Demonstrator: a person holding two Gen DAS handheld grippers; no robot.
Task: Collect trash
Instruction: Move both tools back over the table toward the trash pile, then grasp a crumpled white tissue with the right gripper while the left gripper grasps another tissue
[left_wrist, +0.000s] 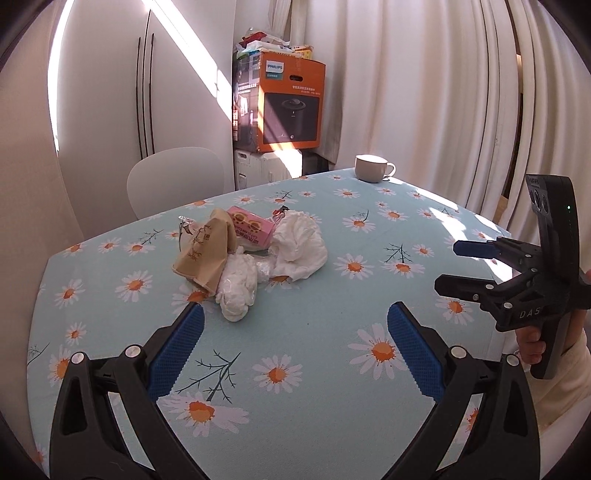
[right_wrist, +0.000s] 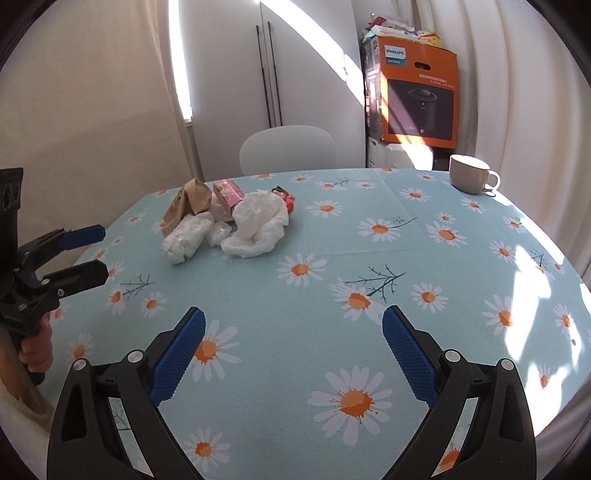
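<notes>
Room: white curtains (left_wrist: 424, 92), a pale wall with a slanting band of sun, two dark rods leaning against it.
Table (left_wrist: 314, 350): light-blue cloth printed with daisies and thin twigs; sun patches on its right side.
Chair (left_wrist: 177, 177): white, at the far edge of the table, behind the trash.
Box (left_wrist: 291, 103): orange and black, marked PHILIPS, in the corner on a white unit — loose packets piled on top.
Cup (right_wrist: 471, 179): white, with a handle, upright near the far right edge of the table, well apart from the trash.
Trash: one heap on the far left part of the cloth, pieces touching.
- Bag (left_wrist: 205, 251): brown paper, crumpled, at the left of the heap.
- Carton (left_wrist: 251, 230): pink, small, behind the bag.
- Tissue (left_wrist: 301, 247): white, crumpled, at the right of the heap.
- Wad (left_wrist: 238, 291): white, nearest the camera, with a bit of clear wrap beside it.
- Wrapper (right_wrist: 286, 197): red and dark, small, at the far side of the tissue; print too small to read.
Left claw (left_wrist: 295, 339): fingers wide apart, empty, above bare cloth — the wad lies just beyond its left tip.
Right claw (right_wrist: 293, 343): fingers wide apart, empty, over the cloth, the heap ahead and to the left.
Hands: each claw's grip is held by a hand (left_wrist: 533, 345), seen at the frame edge, a pale sleeve below.
</notes>
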